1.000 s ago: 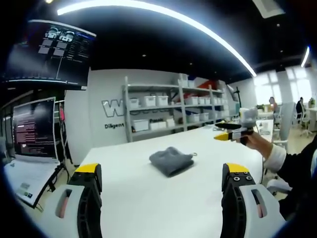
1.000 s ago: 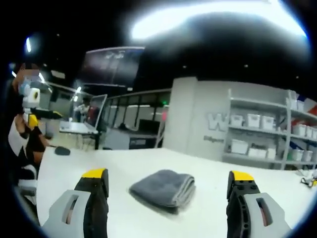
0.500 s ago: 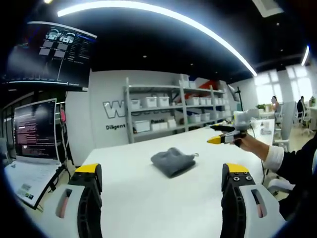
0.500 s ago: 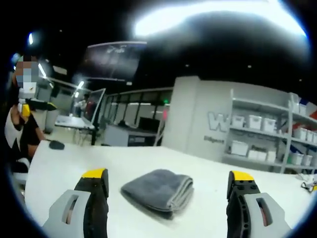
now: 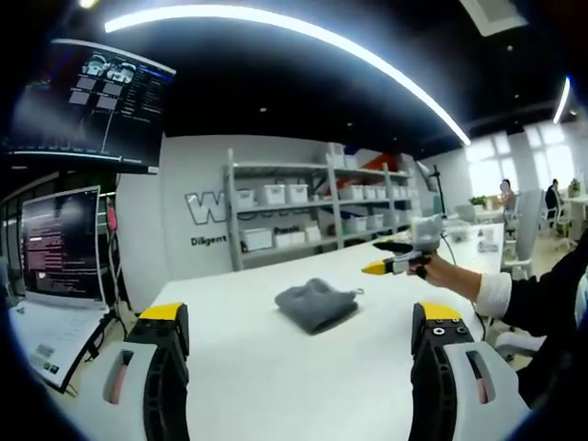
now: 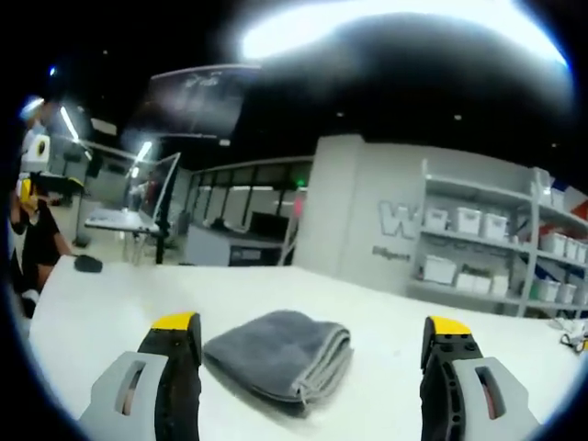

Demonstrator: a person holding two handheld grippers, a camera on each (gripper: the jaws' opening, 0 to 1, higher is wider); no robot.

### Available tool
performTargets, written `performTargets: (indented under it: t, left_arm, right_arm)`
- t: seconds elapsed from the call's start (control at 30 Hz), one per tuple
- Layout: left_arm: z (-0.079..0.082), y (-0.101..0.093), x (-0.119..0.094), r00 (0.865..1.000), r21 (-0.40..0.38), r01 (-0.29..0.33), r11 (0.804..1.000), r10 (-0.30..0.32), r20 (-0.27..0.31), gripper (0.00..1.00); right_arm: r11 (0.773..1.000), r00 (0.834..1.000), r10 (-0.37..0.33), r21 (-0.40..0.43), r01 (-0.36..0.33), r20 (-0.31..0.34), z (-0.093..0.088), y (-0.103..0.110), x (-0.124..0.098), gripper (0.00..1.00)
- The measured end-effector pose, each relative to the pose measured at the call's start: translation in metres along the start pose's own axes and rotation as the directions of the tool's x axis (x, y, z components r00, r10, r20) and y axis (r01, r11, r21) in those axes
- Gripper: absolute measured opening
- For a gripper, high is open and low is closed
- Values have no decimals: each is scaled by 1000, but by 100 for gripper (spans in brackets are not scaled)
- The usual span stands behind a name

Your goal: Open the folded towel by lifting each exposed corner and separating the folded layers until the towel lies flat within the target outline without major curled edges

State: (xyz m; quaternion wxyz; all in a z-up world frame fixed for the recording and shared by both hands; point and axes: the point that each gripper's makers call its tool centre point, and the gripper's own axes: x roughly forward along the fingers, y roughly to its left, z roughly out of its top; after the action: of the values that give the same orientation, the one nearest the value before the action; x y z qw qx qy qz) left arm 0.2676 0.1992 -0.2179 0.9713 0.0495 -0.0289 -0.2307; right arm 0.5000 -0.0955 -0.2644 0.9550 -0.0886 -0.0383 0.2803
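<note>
1. My plain grey folded cloth towel [image 6: 280,354] sits on the plain white flat table [image 5: 276,367].
2. My left gripper [image 5: 299,317] and right gripper [image 6: 312,329]: yellow-tipped black jaws, grey bodies.

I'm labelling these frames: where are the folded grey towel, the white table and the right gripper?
folded grey towel [image 6: 276,356], right gripper view, middle of its top layer.
white table [image 5: 276,377], left gripper view, bare top before the towel.
right gripper [image 5: 377,268], left gripper view, its yellow tips.

Grey towel [image 6: 280,356]: folded into a compact, thick rectangle with stacked layers (rounded fold edges visible along one side). It lies flat on the white table [image 6: 110,312], near mid-surface in the left gripper view [image 5: 315,304].
</note>
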Motion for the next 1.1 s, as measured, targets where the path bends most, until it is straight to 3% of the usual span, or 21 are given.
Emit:
performTargets:
  t: [0.67,1.1]
  left_arm:
    - [6,2,-1,999,-10,2,1000,-1,36,99]
    - [0,-2,3,999,-18,25,1000,-24,21,99]
  right_arm:
    - [998,998,65,-20,-65,21,-29,13,24,99]
    - [997,996,73,-13,-74,-54,-54,13,29,99]
